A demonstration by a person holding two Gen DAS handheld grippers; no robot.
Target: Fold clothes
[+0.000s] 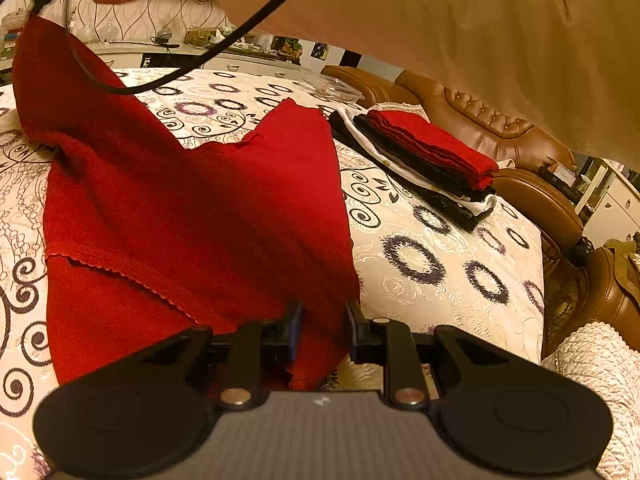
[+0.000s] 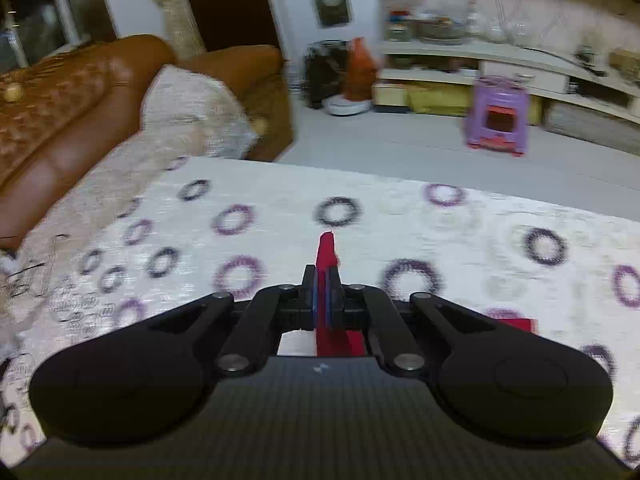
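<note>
Currently the red cloth (image 1: 192, 208) lies partly spread on the patterned bedcover (image 1: 440, 264), with its far-left corner lifted off the bed toward the upper left of the left wrist view. Right gripper (image 2: 323, 280): jaws pressed together on a thin red edge of the cloth, which stands up between the pads. Left gripper (image 1: 323, 320): jaws apart, with the near-right corner of the cloth lying between and just past them; not clamped.

Key relation: the cloth runs from the left gripper away toward the far left, its long axis on that diagonal, so the two grippers sit at opposite ends. The left one is nearer the loose corner.

A stack of folded clothes (image 1: 424, 160) sits far right, apart from the cloth.

Judgement: fold is midway; the held corner is up, the near corner free.
</note>
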